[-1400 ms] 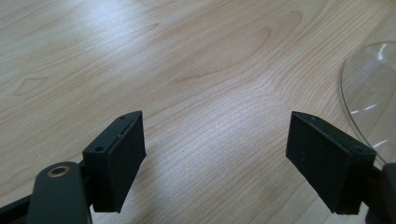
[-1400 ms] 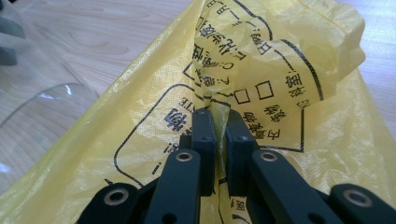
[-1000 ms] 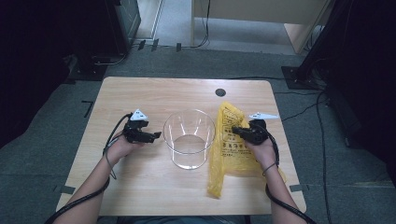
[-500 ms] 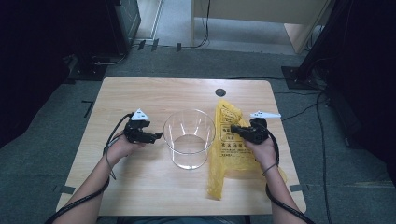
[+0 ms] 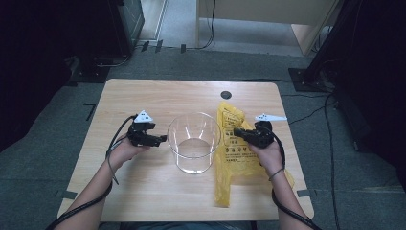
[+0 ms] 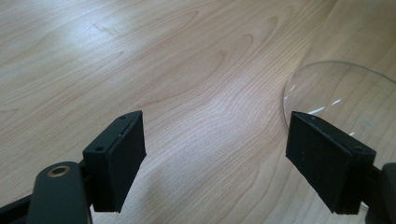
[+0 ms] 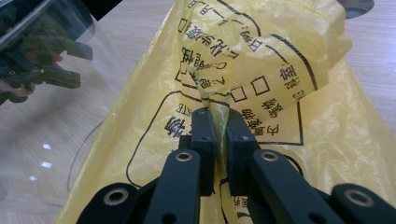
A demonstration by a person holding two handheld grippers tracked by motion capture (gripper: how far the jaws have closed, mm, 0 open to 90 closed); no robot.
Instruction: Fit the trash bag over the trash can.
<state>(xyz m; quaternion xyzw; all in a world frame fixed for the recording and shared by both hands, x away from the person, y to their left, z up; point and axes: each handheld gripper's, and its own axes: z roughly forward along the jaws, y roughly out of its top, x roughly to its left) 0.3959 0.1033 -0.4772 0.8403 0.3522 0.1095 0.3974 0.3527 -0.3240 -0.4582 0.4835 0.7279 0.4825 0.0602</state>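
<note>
Right claw (image 7: 217, 116) pinched tight on yellow bag (image 5: 239, 153) film; left claw (image 6: 215, 154) wide open, empty, beside clear container (image 5: 194, 141). Bag-lift step; next, probably open bag over the container.

Colours and patterns on the pale wood-grain table top (image 5: 143, 96).
The thin yellow plastic bag (image 5: 239, 165), right of the clear colourless glass bowl (image 5: 193, 142), bears black printed characters and outlined boxes; both black two-jaw grippers (image 5: 162, 139) (image 5: 238, 132) carry pale grey plates; a dark round hole (image 5: 226, 94) lies beyond the bowl.
</note>
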